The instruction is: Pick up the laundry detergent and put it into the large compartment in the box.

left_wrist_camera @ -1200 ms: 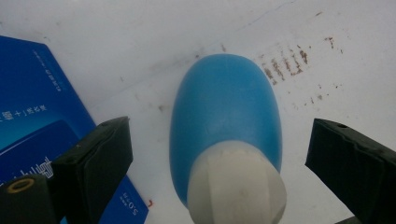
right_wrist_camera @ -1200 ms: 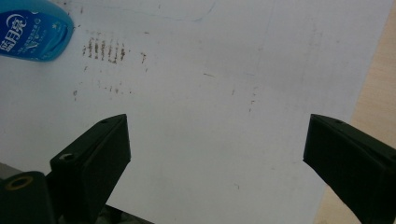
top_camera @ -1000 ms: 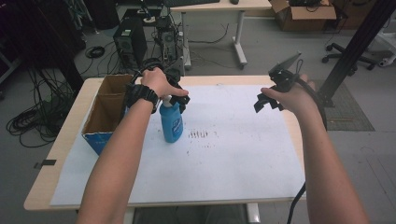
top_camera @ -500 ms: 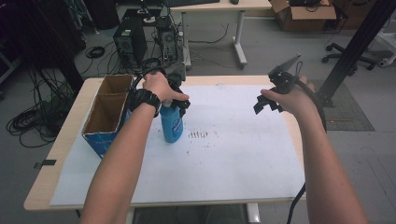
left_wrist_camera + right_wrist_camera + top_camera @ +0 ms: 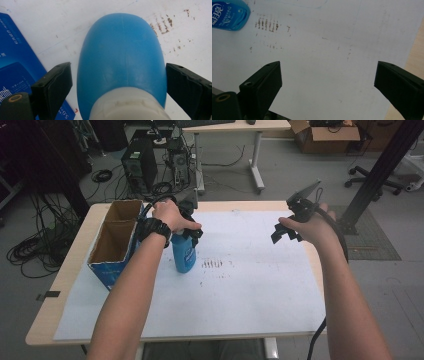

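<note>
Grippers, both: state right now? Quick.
Left gripper: open, jaws either side of the blue bottle, small gaps showing, not clamped.
Right gripper: open, nothing between the jaws, above the white paper.

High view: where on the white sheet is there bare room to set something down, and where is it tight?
The widest free patch runs from the brown scuff marks toward the right gripper and down to the sheet's near edge. Another lies in front of the blue cardboard box. It is crowded where the blue bottle stands beside the box, with the left gripper at its top.
</note>
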A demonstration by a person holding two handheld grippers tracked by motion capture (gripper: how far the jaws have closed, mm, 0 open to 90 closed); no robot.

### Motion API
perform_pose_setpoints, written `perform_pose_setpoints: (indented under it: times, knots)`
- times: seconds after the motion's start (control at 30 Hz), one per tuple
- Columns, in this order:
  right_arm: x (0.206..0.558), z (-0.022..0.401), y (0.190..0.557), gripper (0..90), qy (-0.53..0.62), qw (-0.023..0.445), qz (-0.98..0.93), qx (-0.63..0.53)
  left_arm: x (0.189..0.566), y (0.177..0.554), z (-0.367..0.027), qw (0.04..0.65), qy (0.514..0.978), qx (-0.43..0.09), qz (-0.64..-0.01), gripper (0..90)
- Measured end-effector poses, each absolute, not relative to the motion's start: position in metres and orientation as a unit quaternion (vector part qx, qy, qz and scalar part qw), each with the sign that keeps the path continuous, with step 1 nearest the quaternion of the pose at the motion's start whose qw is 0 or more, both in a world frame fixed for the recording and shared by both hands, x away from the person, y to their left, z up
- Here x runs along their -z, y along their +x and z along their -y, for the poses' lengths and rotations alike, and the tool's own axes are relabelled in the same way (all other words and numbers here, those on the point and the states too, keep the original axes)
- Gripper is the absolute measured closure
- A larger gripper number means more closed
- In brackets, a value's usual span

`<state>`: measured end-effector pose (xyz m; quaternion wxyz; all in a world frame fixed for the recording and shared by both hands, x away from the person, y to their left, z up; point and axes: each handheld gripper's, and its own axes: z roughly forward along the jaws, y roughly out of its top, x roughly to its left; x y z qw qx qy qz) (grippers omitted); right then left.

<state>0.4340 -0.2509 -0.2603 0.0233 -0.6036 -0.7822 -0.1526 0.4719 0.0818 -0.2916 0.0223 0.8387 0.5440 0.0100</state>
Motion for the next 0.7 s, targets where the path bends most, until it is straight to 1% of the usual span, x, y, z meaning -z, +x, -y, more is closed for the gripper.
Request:
perform_pose_setpoints:
  times: [0.43,0.7]
  knots:
    - [0.2596,0.2504,0.4345,7.7,-0.603,0.021,0.783,0.153,0.2927,0.4726,-0.0824,0.021,0.839,-0.008,-0.543,9.8]
    - [0.2611,0.2513,0.4341,7.8,-0.604,0.023,0.782,0.153,0.2922,0.4733,-0.0826,0.021,0.838,-0.007,-0.545,13.4]
